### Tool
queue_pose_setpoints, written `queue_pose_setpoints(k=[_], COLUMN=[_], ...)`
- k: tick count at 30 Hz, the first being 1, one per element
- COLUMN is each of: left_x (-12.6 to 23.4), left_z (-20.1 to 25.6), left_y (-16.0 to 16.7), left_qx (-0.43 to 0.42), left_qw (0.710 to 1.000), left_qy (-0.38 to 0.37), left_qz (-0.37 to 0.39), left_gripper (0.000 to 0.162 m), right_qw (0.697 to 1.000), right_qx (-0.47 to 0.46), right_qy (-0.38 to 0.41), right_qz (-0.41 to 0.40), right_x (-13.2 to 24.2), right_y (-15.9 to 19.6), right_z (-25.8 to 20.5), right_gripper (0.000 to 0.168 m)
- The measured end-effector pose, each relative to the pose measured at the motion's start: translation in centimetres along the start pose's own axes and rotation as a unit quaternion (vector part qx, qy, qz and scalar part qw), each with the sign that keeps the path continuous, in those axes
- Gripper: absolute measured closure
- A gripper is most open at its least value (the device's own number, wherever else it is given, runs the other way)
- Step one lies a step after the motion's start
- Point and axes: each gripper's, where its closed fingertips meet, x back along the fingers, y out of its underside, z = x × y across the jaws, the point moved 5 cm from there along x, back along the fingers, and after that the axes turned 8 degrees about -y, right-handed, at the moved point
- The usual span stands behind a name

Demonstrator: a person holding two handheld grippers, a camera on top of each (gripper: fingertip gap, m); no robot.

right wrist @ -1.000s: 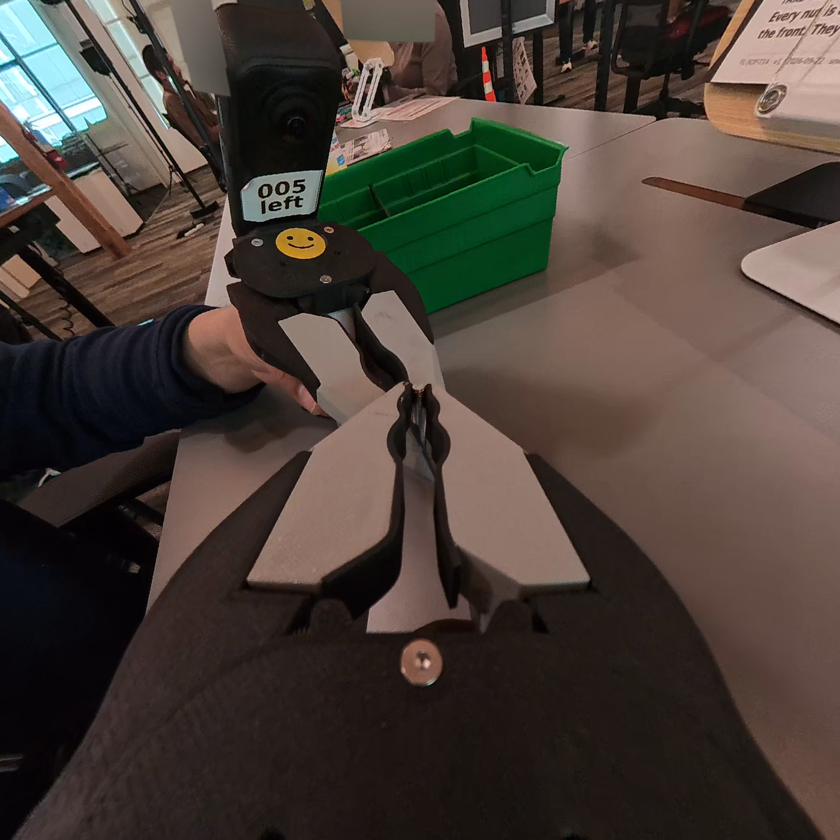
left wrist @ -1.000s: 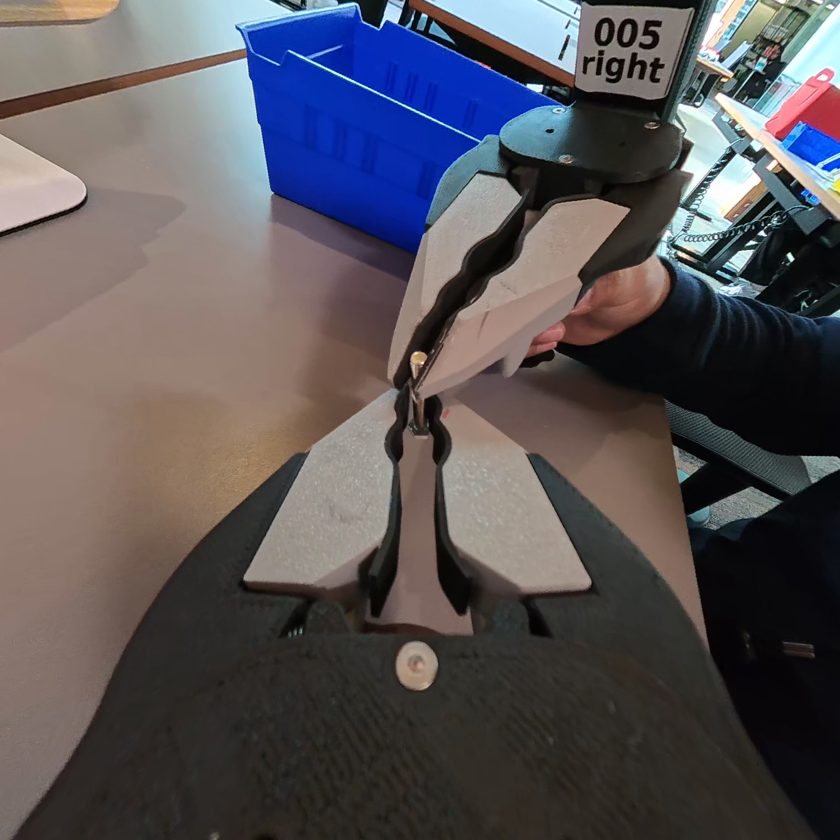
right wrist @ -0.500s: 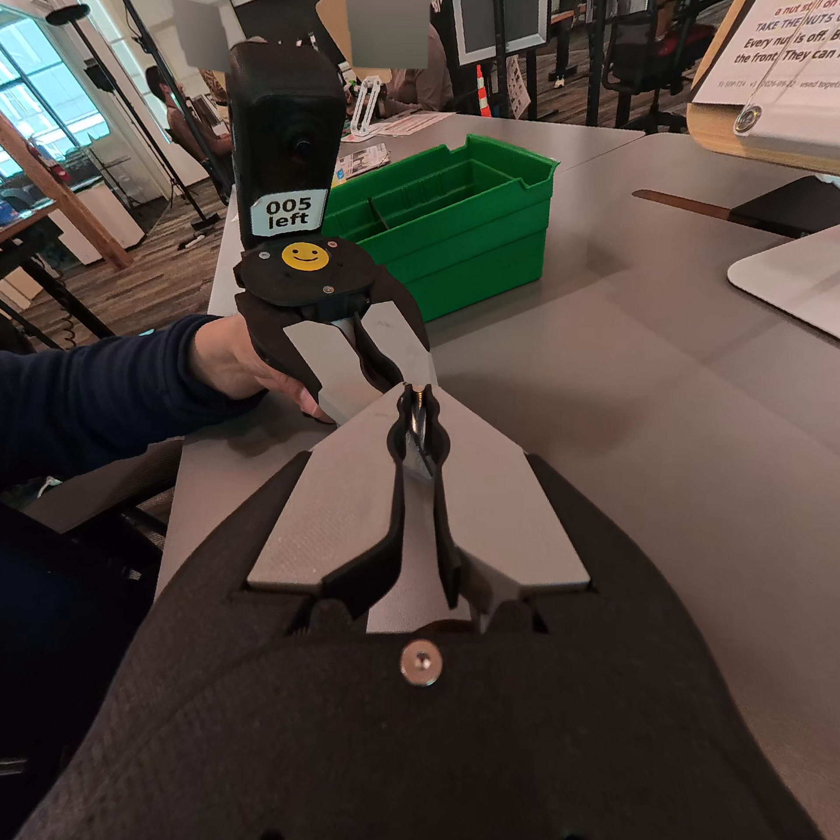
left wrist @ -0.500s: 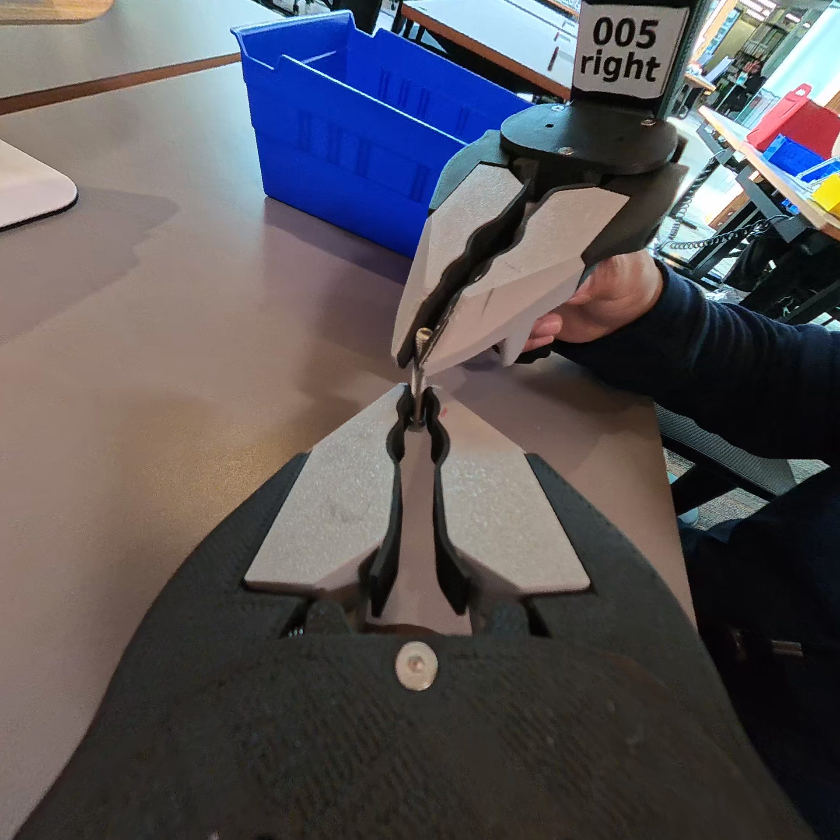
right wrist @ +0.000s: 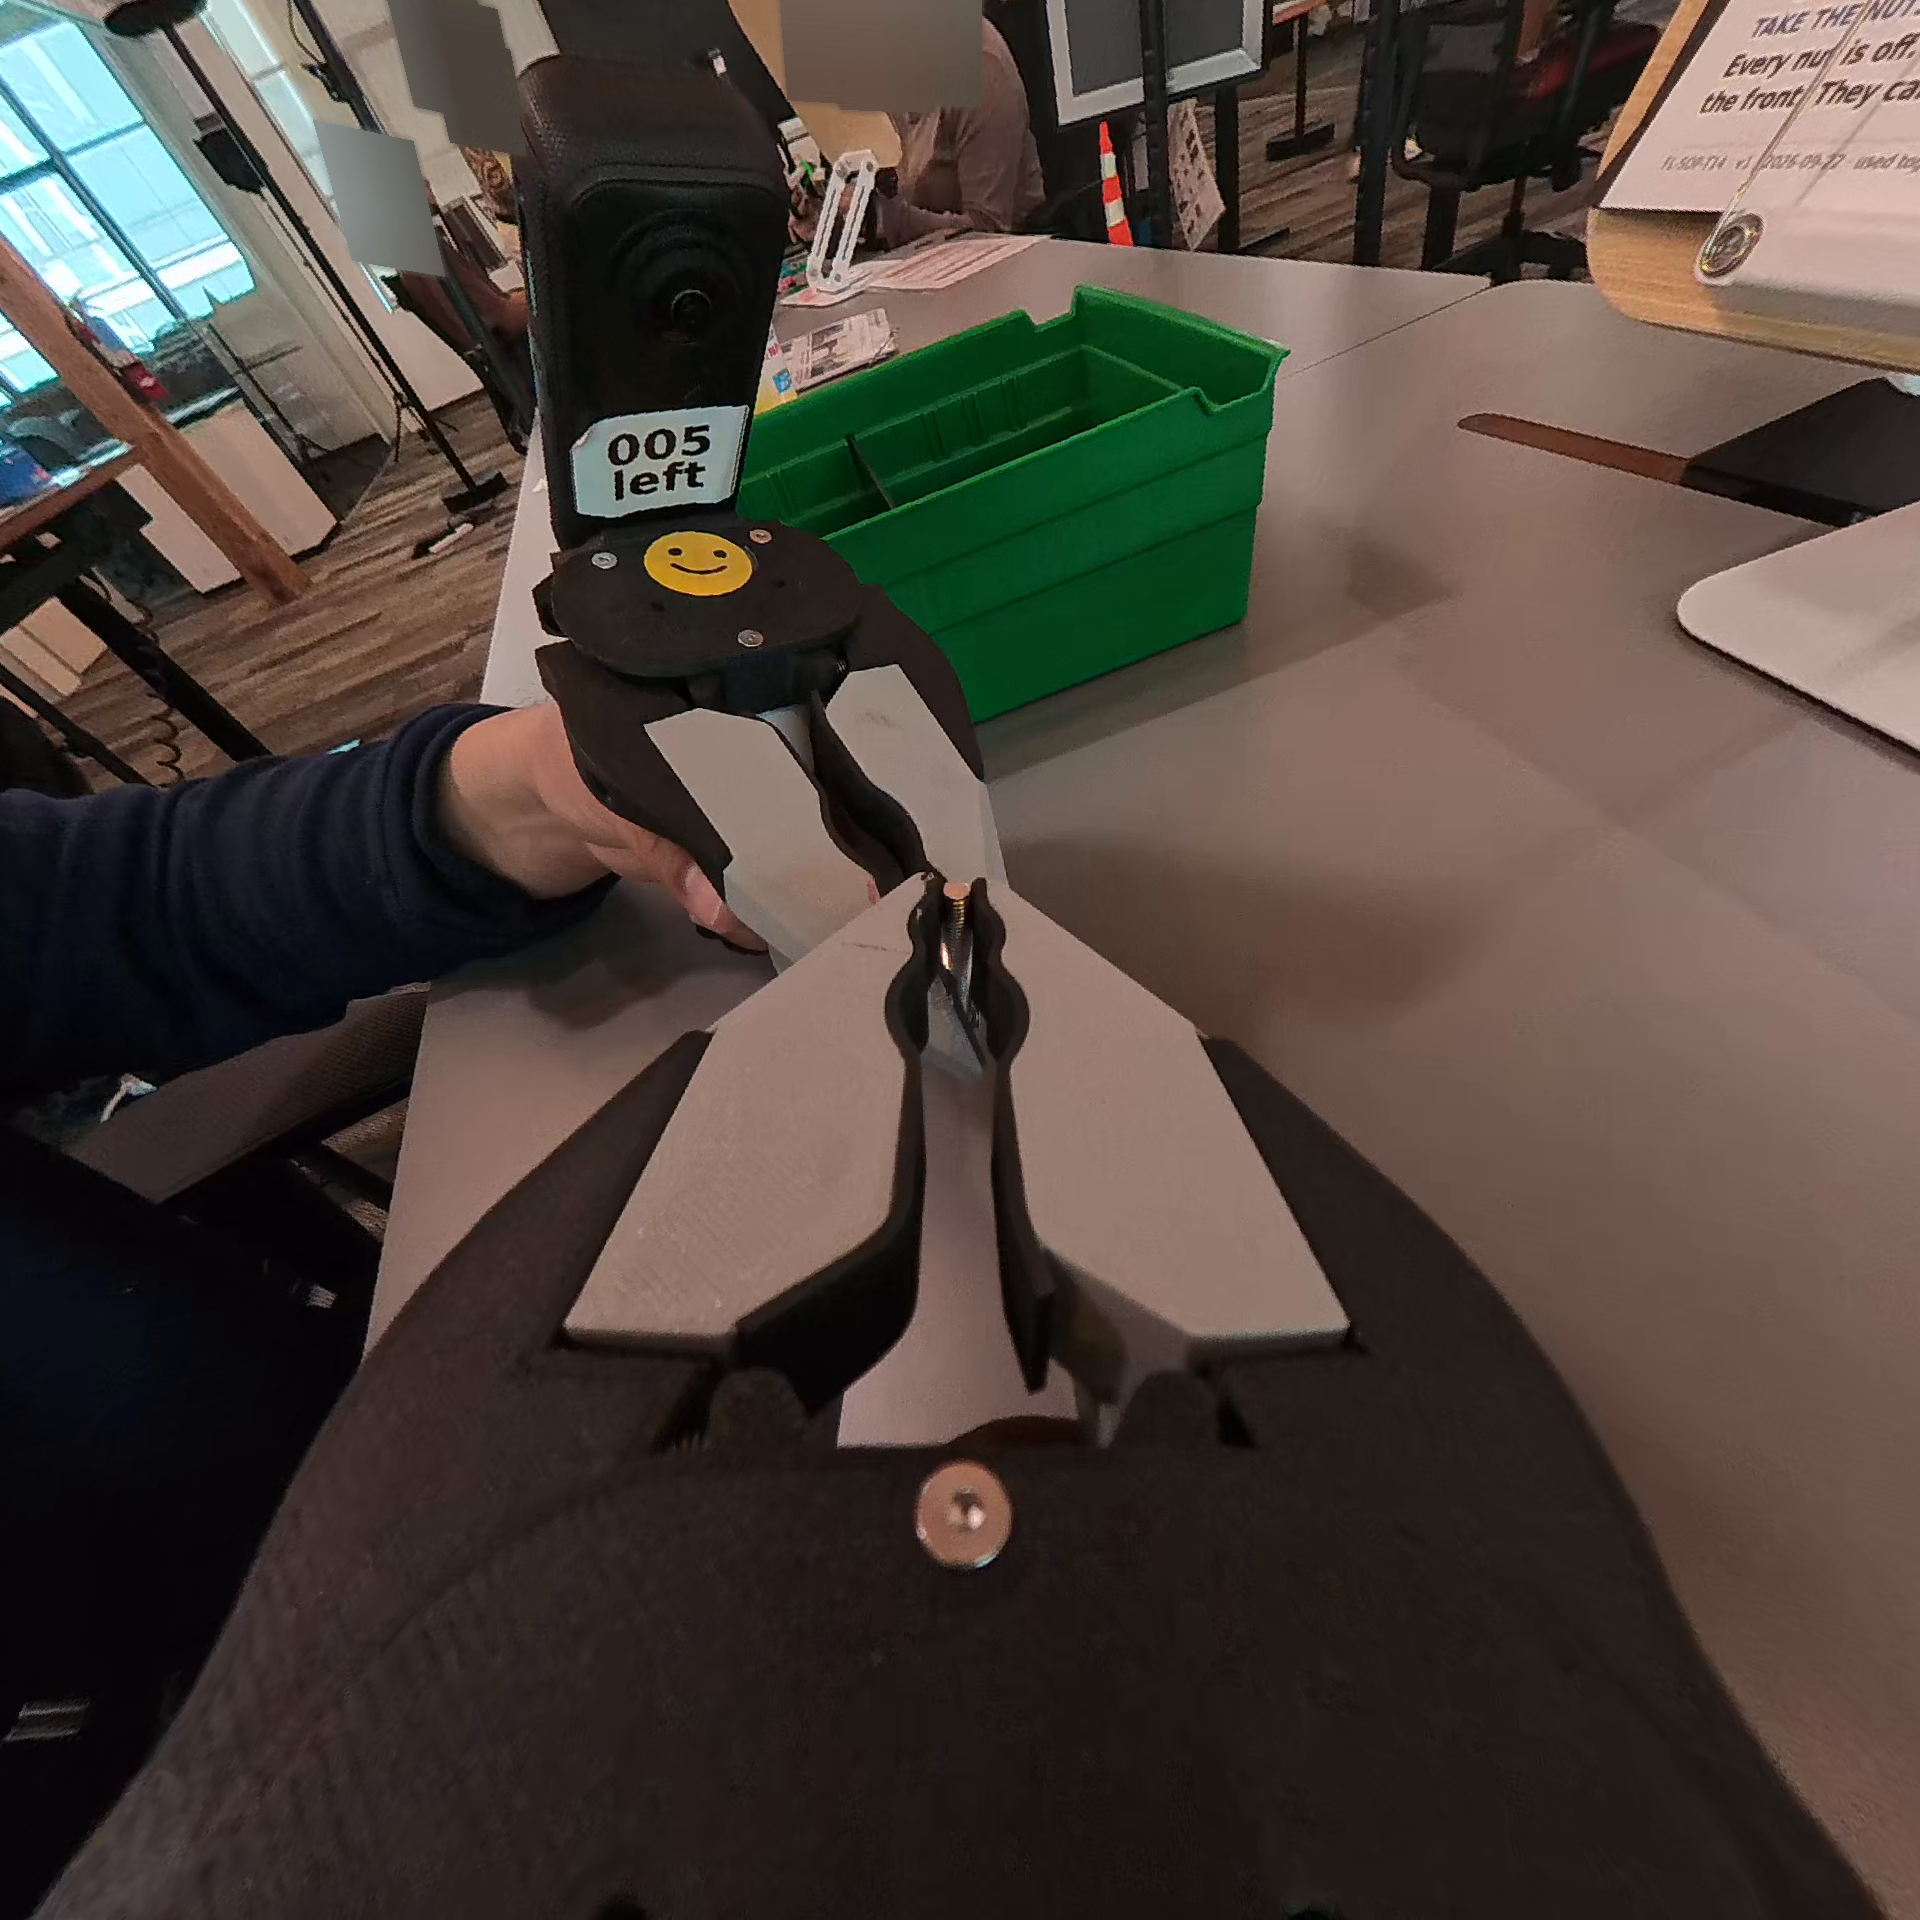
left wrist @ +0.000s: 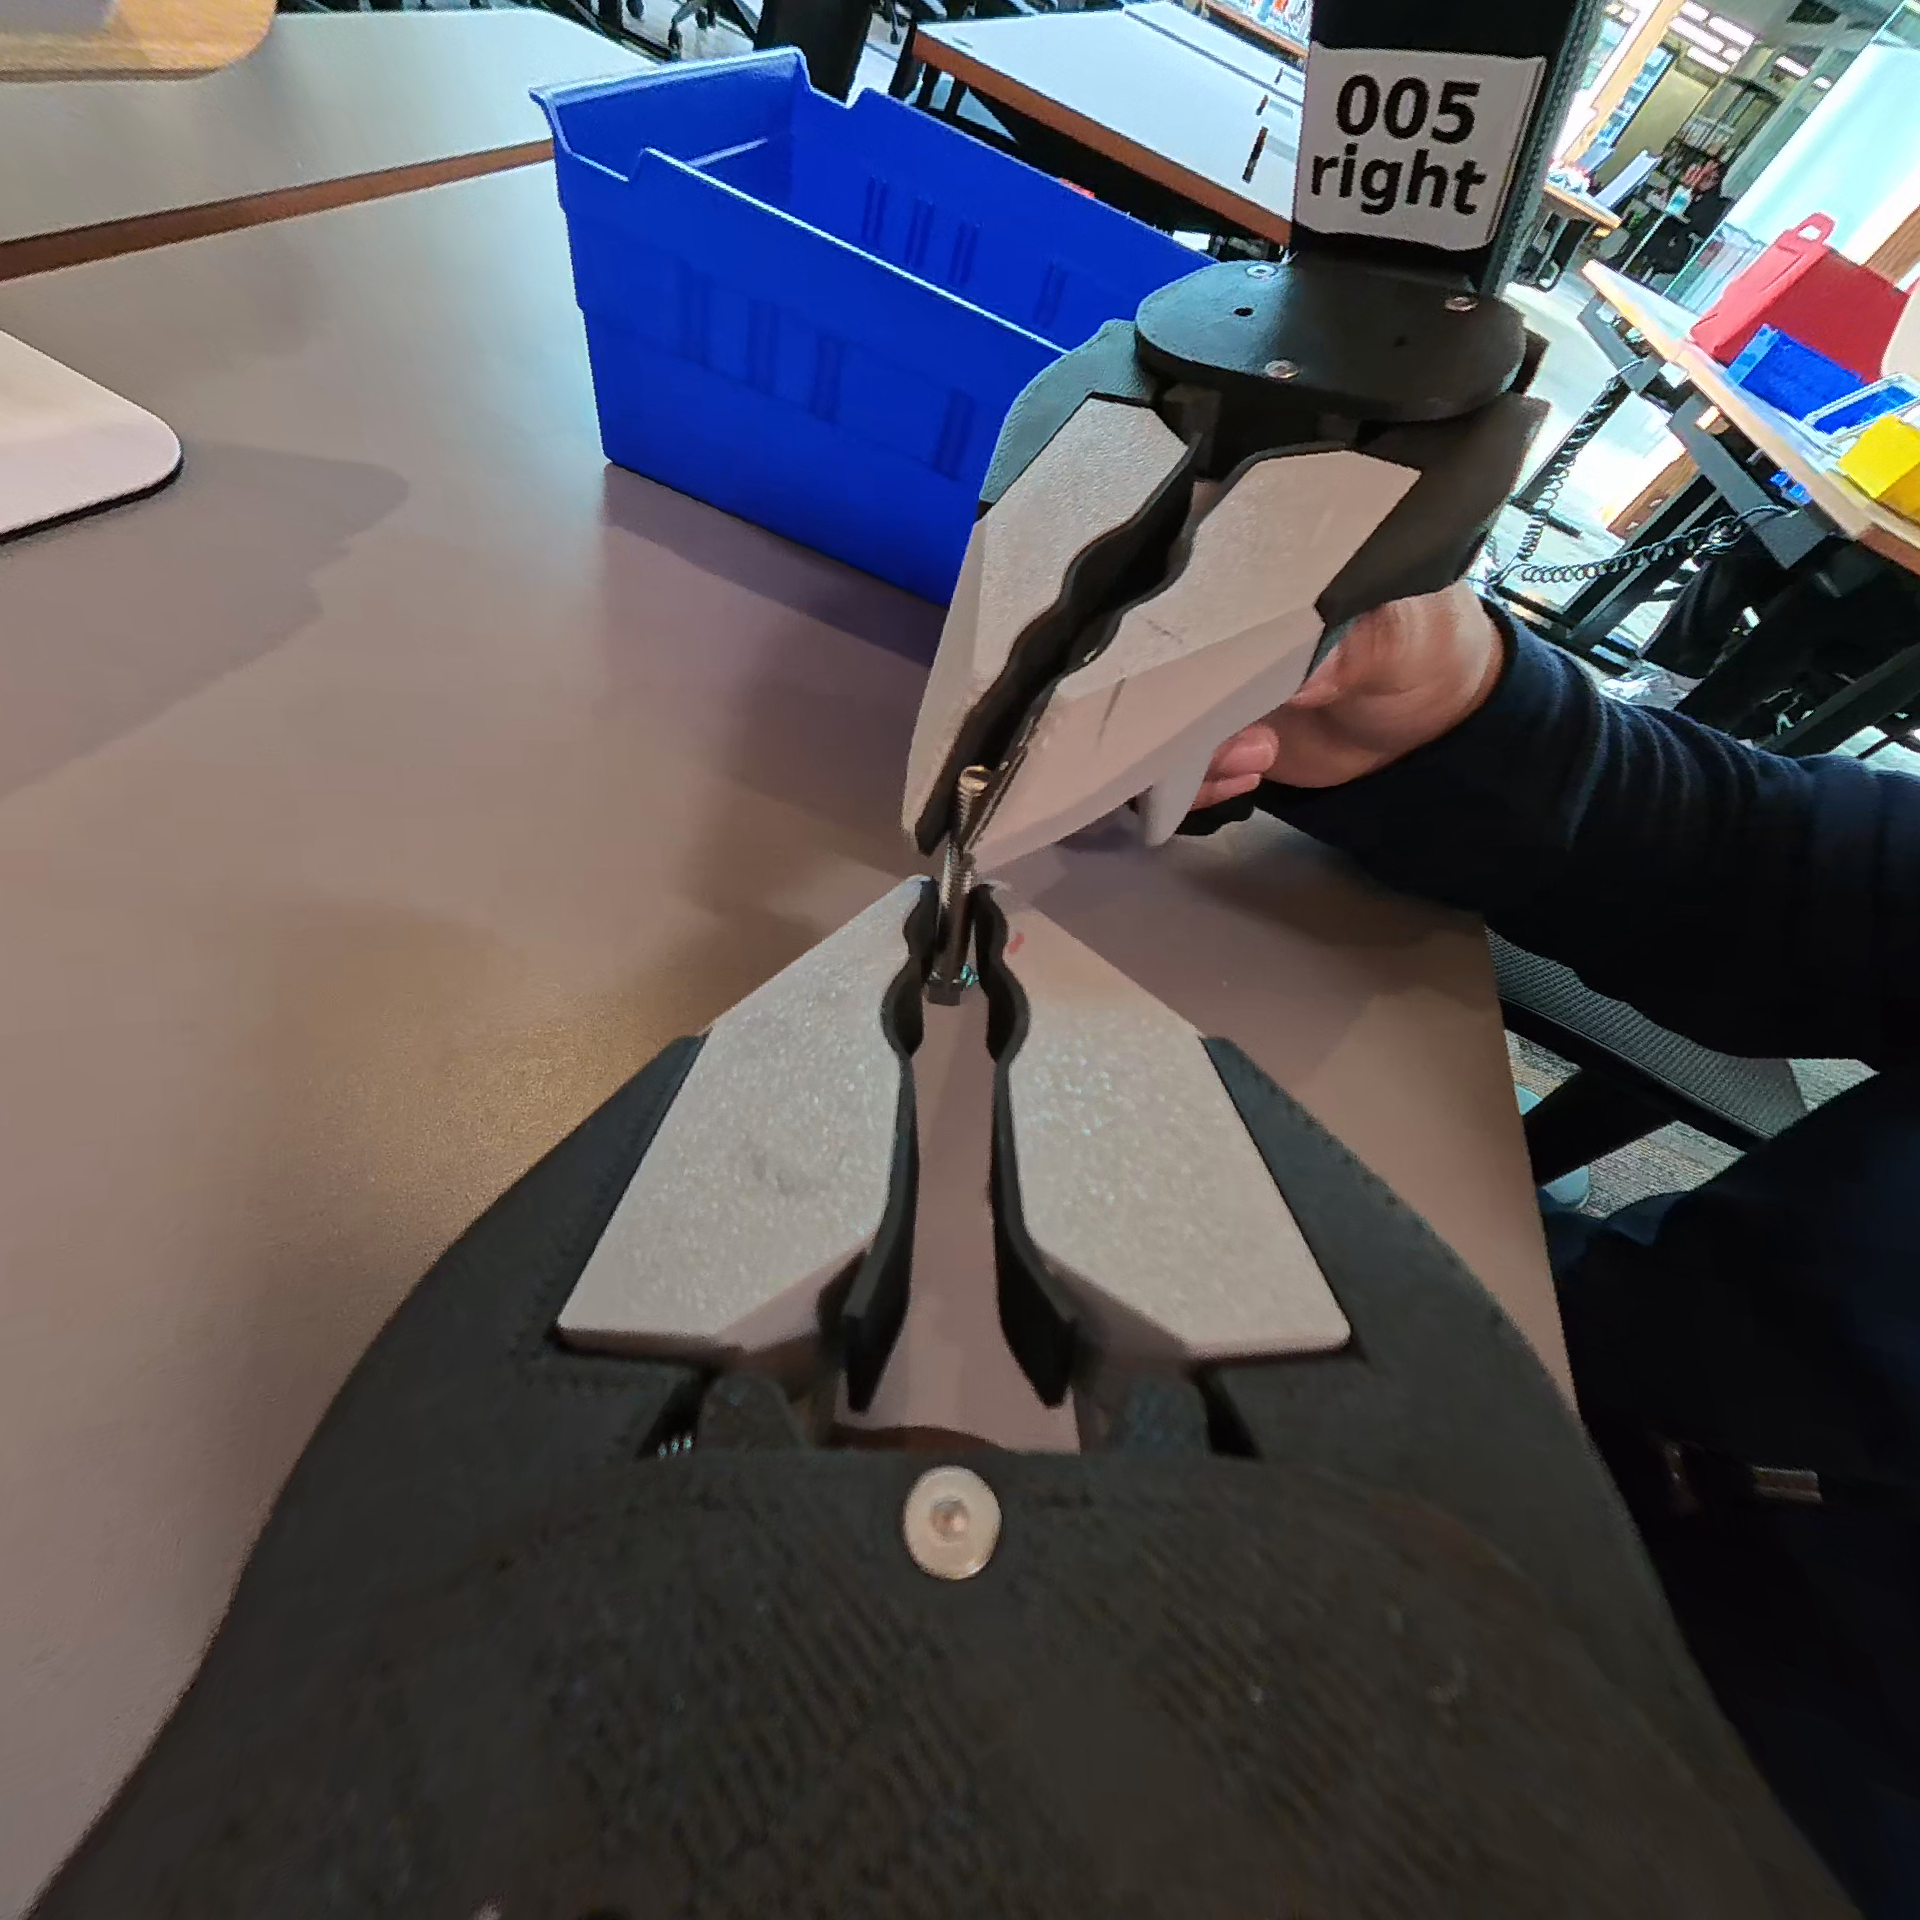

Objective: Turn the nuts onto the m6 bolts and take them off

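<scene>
A threaded steel bolt (left wrist: 958, 864) stands nearly upright between my two grippers, just above the grey table. My left gripper (left wrist: 951, 906) is shut on its lower part, where a hex piece (left wrist: 945, 987) sits between the pads; I cannot tell whether that is the bolt head or a nut. My right gripper (left wrist: 961, 836) comes down from above and is shut on the bolt's upper end. In the right wrist view the bolt (right wrist: 954, 920) shows end-on between my right gripper's tips (right wrist: 954, 896), with the left gripper's fingers (right wrist: 769, 831) just behind.
A blue bin (left wrist: 790, 416) stands behind the grippers in the left wrist view. A green divided bin (right wrist: 1091, 561) stands behind them in the right wrist view. A white pad (right wrist: 1818, 644) and a clipboard with paper (right wrist: 1766, 208) lie far right. The table edge (left wrist: 1496, 997) is close by. The grippers are tip to tip, or close to it.
The two grippers have drawn slightly apart along the bolt. A short stretch of thread now shows between their tips, which were touching a second ago.
</scene>
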Motion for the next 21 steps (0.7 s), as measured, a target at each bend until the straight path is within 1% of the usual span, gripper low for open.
queue_pose_setpoints(k=[16,19,21], left_x=[-0.1,0.1,0.5], left_z=[0.1,0.0,-0.7], left_y=[0.2,0.0,-0.2], left_qx=[-0.023,-0.015,-0.005], left_qw=[1.0,1.0,1.0], left_qy=[-0.01,0.0,-0.006], left_qz=[-0.009,0.004,0.014], left_gripper=[0.159,0.159,0.159], right_qw=[1.0,1.0,0.999], right_qx=[-0.007,-0.006,-0.007], right_qy=[-0.004,-0.006,-0.012], right_qz=[0.0,0.013,0.036], right_x=[-0.4,0.1,0.8], right_y=[0.2,-0.2,-0.8], right_z=[0.0,-0.1,-0.2], right_gripper=[0.166,0.166,0.16])
